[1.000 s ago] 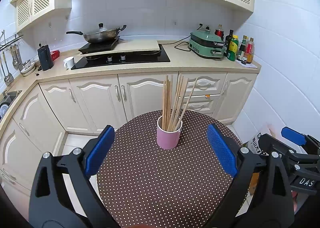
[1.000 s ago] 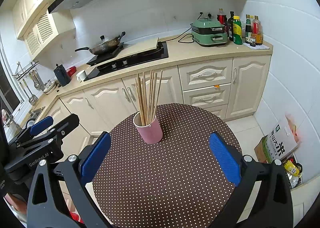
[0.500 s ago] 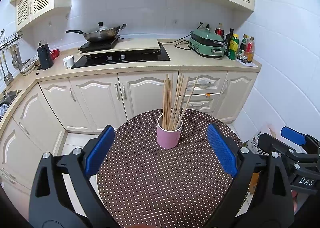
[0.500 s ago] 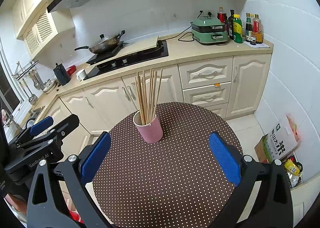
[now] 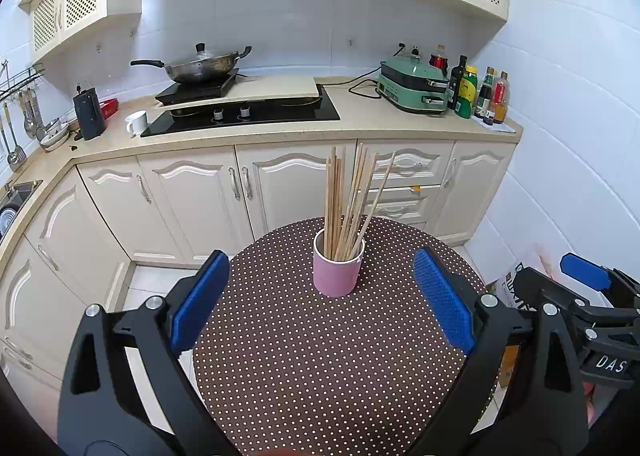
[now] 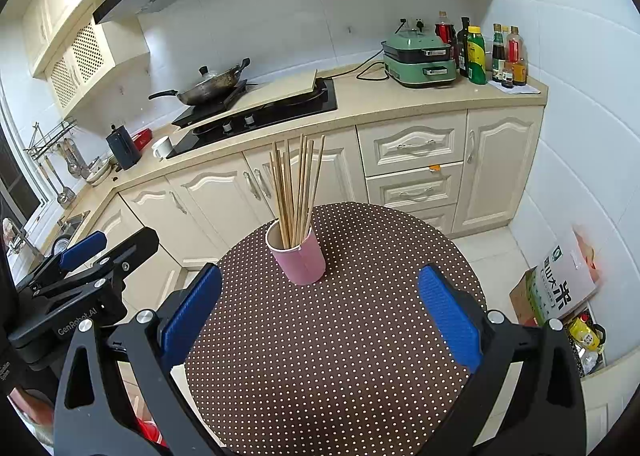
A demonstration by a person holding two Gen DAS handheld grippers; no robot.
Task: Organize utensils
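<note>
Basically, dotted round tabletop (image 5: 320,356) carries only the pink cup (image 5: 338,272) at centre with chopsticks (image 5: 348,208) upright inside, so left gripper (image 5: 320,296) and right gripper (image 6: 318,310) hover short, jaws wide, empty.

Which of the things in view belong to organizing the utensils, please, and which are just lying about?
Belongs to the job:
chopsticks
pink cup

Just lying about:
wok
white mug
green cooker
sauce bottles
rice bag
</note>
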